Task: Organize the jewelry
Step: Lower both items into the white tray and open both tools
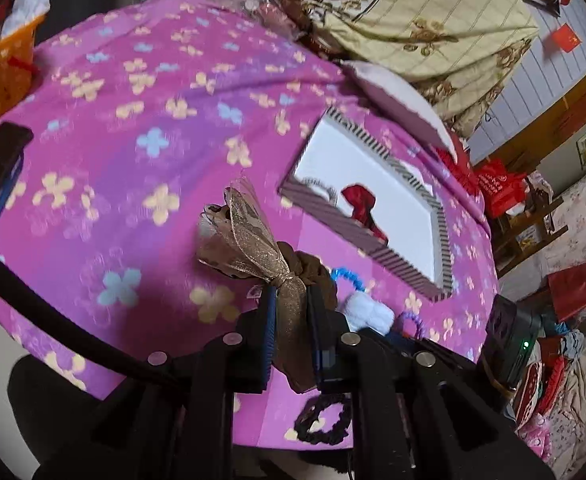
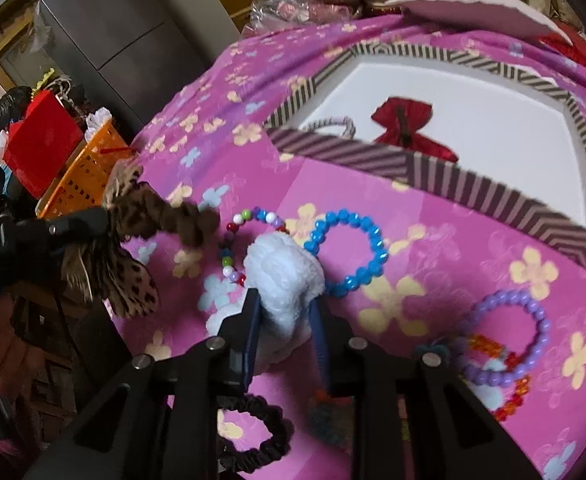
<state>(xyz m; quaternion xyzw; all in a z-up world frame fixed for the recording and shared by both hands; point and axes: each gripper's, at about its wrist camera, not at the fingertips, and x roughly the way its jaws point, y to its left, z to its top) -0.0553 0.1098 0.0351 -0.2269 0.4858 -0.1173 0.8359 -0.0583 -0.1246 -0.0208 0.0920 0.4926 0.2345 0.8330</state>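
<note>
The black hair tie point(image 2: 253, 436) lies closest, by the near edge of the pink flowered cloth point(image 1: 133, 120). The right gripper point(image 2: 285, 312) squeezes the fluffy white scrunchie point(image 2: 283, 276) between its fingers. The left gripper point(image 1: 291, 312) is pinched tight on the brown leopard bow point(image 1: 249, 240) and holds it up off the cloth. Beads lie just beside them: the blue bracelet point(image 2: 367, 258) and the purple bracelet point(image 2: 533, 328). Bare cloth opens to the left. Farther back sits the striped box point(image 2: 493, 196), with a red bow point(image 2: 409, 128) inside.

A pink flowered cloth point(image 2: 433, 240) carries a striped box point(image 2: 473, 196), bead bracelets point(image 2: 347, 248) and a black scrunchie point(image 2: 253, 440).
</note>
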